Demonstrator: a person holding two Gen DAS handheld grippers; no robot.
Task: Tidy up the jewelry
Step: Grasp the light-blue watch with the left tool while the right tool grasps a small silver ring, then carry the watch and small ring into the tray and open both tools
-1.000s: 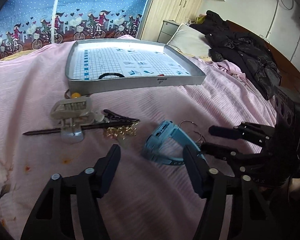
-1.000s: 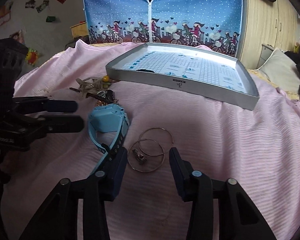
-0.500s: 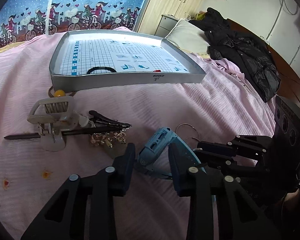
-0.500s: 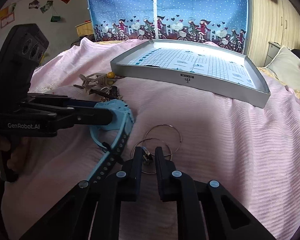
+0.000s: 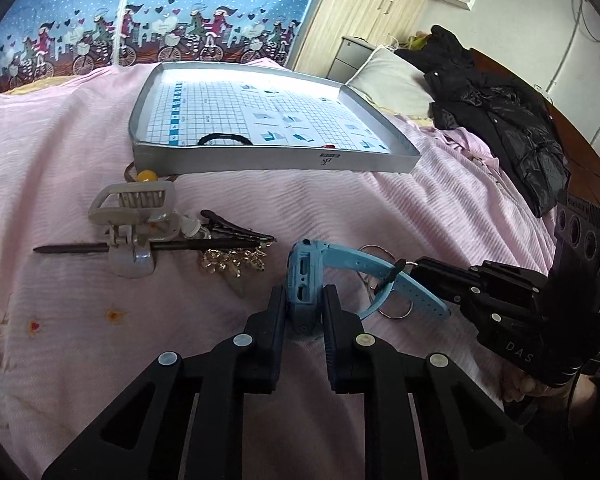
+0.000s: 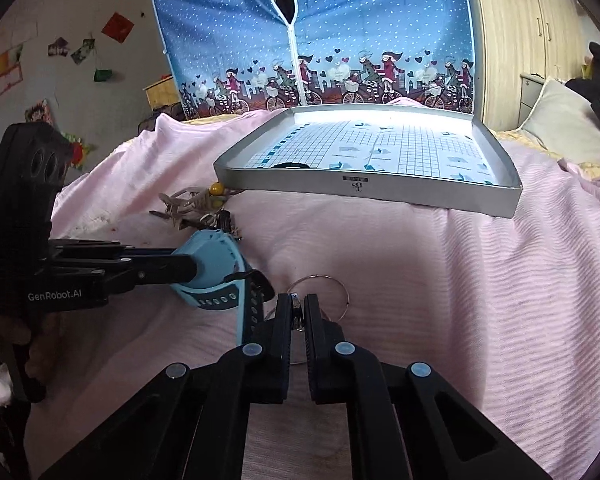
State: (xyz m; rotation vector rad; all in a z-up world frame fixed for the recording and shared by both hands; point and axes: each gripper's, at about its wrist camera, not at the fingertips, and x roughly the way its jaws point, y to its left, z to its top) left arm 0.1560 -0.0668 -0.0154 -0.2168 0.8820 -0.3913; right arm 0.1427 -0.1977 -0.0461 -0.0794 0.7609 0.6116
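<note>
One silver tray (image 5: 260,162) is seen on the pink bedspread, with one black hair tie (image 5: 225,139) counted inside it. Just in front of the tray, one blue watch (image 5: 304,280), two metal hoops (image 6: 327,294), one grey claw clip (image 5: 134,216), one dark hair stick (image 5: 72,248) and one gold ornament (image 5: 234,261) are counted.

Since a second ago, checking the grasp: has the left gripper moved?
Yes. The left gripper advanced toward the tray and shut on the watch.
</note>
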